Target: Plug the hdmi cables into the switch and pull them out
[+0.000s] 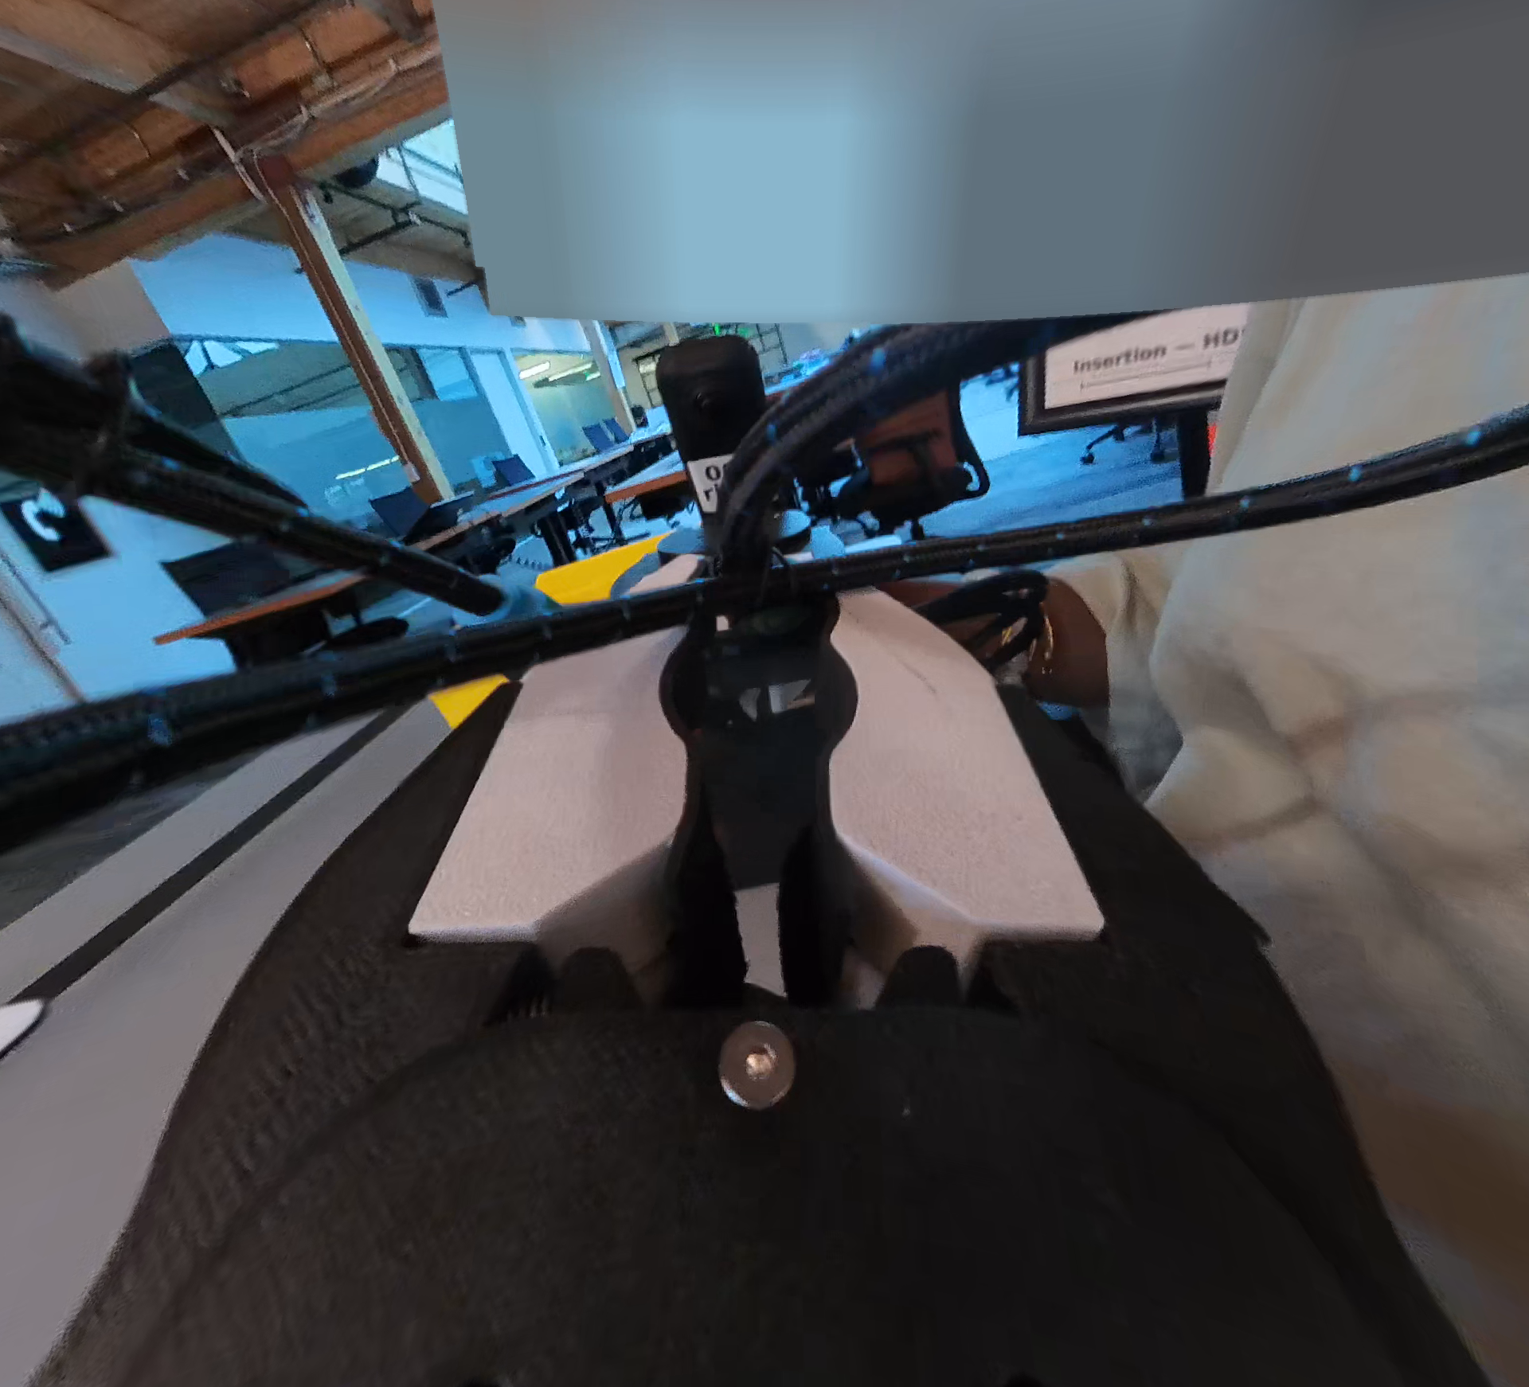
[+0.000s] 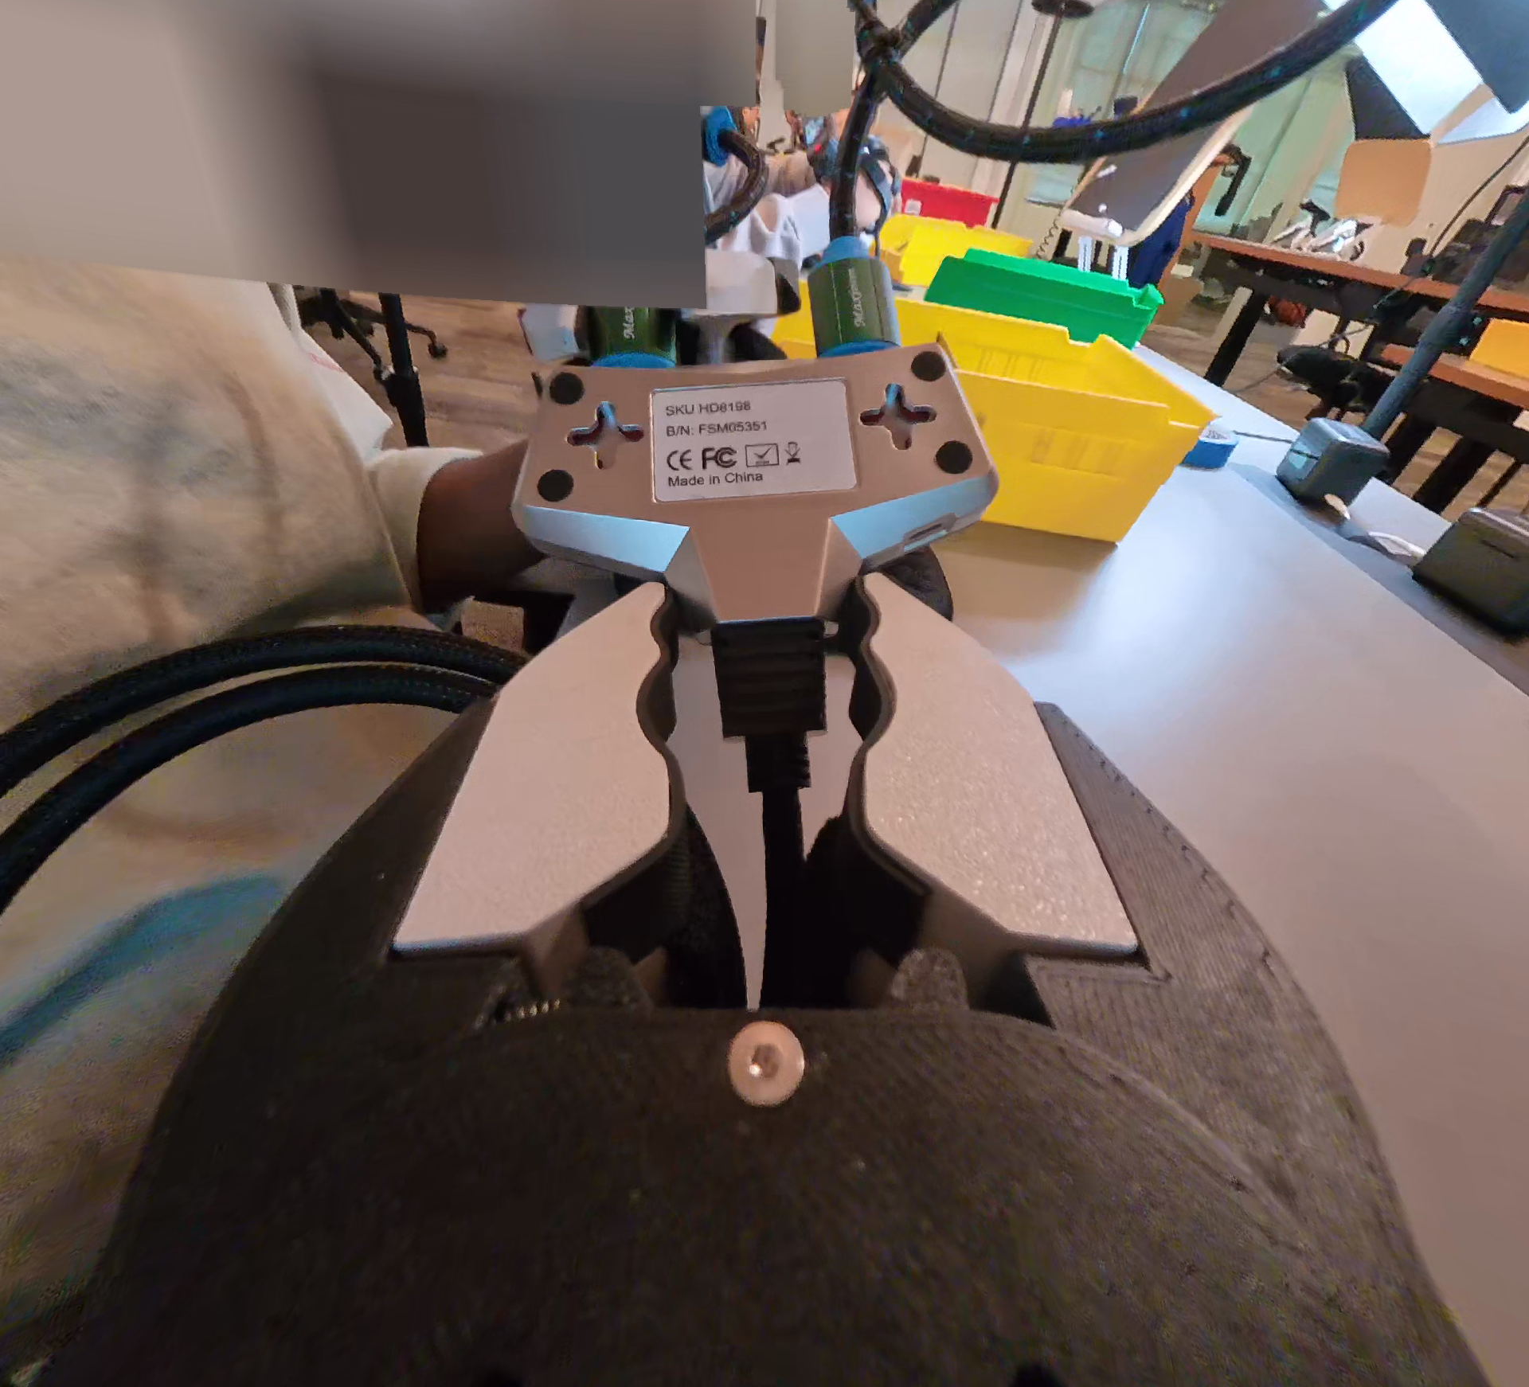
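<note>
Grey fingers (image 2: 579,752) of the right gripper (image 2: 765,603) are seen pressed in from both sides on the narrow stem of the silver switch (image 2: 728,545), so the switch is pinched and held off the grey table (image 2: 1158,727), underside toward the camera. On that underside a white label (image 2: 753,439) is carried between two cross-shaped mounting slots. At the stem end of the switch, between the fingers, a black ribbed plug (image 2: 771,677) is seated, its cable running back toward the camera. At the far edge of the switch two green-bodied hdmi cables (image 2: 852,309) are plugged in, their black braided leads arching up and away. Beyond the switch, yellow bins (image 2: 1076,421) and a green bin (image 2: 1034,288) are set on the table.

From the left wrist, the left gripper (image 1: 757,652) is seen with its grey fingers (image 1: 579,785) drawn close around a dark object at the tips; what is pinched cannot be told. A black braided cable (image 1: 1076,532) is stretched across just above those tips. To the right of it a cream sleeve (image 1: 1365,603) is visible.
</note>
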Demonstrator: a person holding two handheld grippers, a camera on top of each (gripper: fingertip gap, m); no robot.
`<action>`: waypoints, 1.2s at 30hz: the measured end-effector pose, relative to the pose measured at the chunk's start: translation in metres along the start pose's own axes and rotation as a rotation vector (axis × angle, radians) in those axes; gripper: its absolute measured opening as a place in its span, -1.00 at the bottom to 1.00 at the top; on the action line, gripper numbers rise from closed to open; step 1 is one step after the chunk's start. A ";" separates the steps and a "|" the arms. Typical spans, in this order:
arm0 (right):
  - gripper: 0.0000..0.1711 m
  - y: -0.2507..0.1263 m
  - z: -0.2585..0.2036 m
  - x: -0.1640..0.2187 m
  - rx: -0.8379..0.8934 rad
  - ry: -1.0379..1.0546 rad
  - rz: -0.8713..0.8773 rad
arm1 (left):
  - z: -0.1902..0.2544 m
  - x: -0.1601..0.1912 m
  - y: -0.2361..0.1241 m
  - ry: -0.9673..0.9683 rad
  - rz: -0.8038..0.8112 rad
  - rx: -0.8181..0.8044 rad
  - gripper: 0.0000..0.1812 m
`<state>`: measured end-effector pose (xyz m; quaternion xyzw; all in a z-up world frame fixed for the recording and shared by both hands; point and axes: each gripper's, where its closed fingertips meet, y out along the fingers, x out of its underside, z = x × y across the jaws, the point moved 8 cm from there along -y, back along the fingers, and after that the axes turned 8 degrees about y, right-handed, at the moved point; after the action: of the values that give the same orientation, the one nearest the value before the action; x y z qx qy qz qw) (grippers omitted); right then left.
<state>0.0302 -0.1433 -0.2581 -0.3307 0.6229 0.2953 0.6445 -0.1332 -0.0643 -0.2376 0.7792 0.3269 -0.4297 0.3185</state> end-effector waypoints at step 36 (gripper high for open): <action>-0.54 -0.008 -0.013 -0.061 0.400 -0.193 0.101 | -0.022 0.005 -0.030 -0.018 0.232 -0.259 -0.70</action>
<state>0.0261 -0.1566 -0.1966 -0.1348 0.6204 0.2281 0.7381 -0.1446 -0.0288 -0.2391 0.7601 0.2845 -0.3514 0.4666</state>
